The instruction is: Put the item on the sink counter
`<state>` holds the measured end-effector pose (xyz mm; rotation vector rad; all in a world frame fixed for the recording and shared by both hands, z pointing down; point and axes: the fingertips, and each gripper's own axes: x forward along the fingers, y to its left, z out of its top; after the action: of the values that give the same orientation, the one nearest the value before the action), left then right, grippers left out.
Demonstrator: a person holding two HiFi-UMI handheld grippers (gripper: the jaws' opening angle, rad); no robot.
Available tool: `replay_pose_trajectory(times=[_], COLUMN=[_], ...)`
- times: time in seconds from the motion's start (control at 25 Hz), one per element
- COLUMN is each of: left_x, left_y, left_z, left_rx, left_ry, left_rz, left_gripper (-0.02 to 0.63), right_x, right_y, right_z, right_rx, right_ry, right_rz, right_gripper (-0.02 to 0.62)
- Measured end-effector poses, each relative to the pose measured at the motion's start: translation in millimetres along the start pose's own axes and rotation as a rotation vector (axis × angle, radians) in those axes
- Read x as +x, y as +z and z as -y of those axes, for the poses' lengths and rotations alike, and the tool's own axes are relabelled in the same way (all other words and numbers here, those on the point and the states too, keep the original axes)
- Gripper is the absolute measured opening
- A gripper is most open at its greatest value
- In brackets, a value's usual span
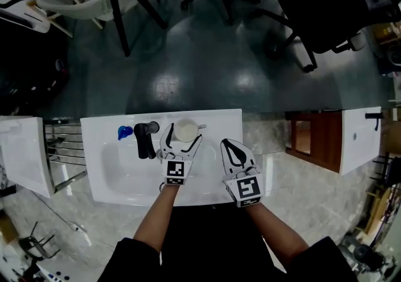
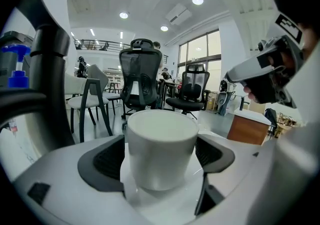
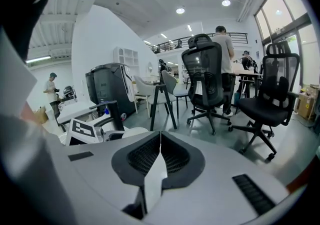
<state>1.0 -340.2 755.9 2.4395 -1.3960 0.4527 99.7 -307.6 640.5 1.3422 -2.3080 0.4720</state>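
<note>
The left gripper (image 1: 184,134) sits just left of centre in the lower half of the head view, its 2 jaws spread wide on either side of a white cup (image 1: 186,130). In the left gripper view the cup (image 2: 161,151) fills the middle of the frame, standing upright between the dark ribbed pads (image 2: 107,161). The pads lie close to its wall on both sides, but with the jaws this far apart they seem to bracket the cup, not squeeze it, though the narrow gaps are hard to judge from this angle. The cup rests on the white sink counter (image 1: 216,118), near that counter's upper edge in the head view. A small stub at its right looks like a handle. Just left of the cup stands the black faucet (image 1: 146,139), and left of that a blue pump top (image 1: 124,131). The basin (image 1: 119,168) lies toward the lower left of the counter. The right gripper (image 1: 227,143) is right of centre in the head view, well clear of the cup. In the right gripper view its 2 pads (image 3: 145,156) meet along a single seam with nothing between them. Dark office chairs (image 1: 332,5) stand on the grey floor in the upper part of the head view, and a brown wooden cabinet (image 1: 311,138) is at the right.
</note>
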Motion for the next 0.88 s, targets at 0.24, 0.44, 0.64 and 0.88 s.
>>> replay_pose_trajectory(times=[0.24, 0.44, 0.64, 0.88], left_x=[-9.2, -28.3, -53.4, -99.9], left_y=[9.2, 11.9, 7.8, 9.4], left_z=[3.5, 8.0, 27.2, 67.2], left_rx=[-0.023, -0.03, -0.037, -0.05], left_ry=[-0.008, 0.001, -0.027, -0.113], left_rz=[0.031, 0.042, 0.037, 0.047], left_gripper=[0.433, 0.431, 0.431, 0.43], right_x=[-5.1, -15.9, -33.1, -61.6], right_y=[-1.7, 5.7, 2.2, -0.3], right_z=[-1.2, -11.1, -14.9, -30.2], right_rx=[-0.001, 0.011, 0.01, 0.024], right_ry=[-0.002, -0.001, -0.02, -0.057], right_rz=[-0.002, 0.011, 0.04, 0.07], right_gripper=[0.032, 0.032, 0.032, 0.032])
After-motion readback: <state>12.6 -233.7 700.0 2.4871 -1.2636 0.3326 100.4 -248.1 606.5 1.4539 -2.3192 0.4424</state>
